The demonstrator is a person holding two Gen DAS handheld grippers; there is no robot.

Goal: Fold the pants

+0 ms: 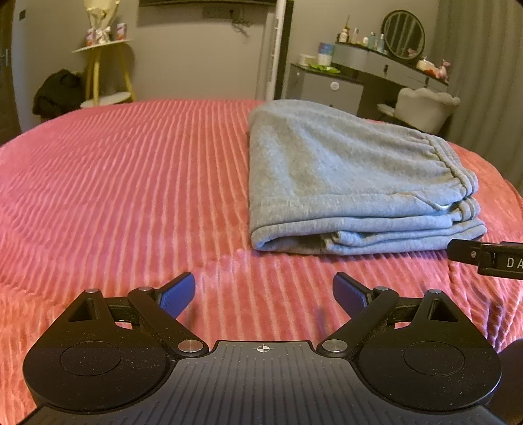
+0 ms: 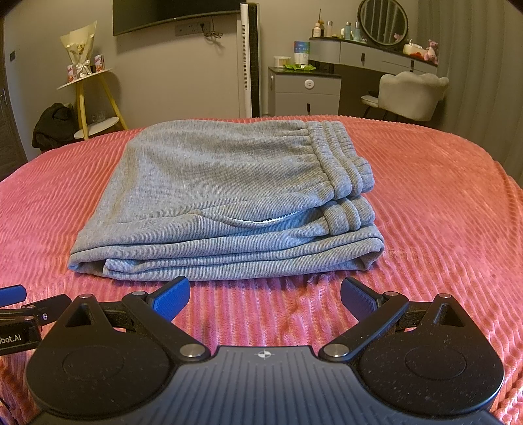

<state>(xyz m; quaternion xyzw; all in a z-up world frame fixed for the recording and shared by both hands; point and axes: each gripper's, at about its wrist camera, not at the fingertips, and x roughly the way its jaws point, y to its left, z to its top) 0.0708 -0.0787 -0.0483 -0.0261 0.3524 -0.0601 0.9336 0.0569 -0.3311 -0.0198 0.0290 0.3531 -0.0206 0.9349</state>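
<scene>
From the left wrist, the left gripper (image 1: 263, 294) spreads its ribbed blue pads wide and empty over the corded pink bedspread (image 1: 130, 183), left of the folded grey knit pants (image 1: 343, 176). From the right wrist, the right gripper (image 2: 264, 299) gapes equally wide, empty, just before the pants' (image 2: 222, 193) stacked edges, elastic waistband uppermost.

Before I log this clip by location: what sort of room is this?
Most likely a bedroom. The grey pants lie folded on a bed with a ribbed pink bedspread, and behind it stand a vanity desk with a round mirror and a cushioned chair.
</scene>
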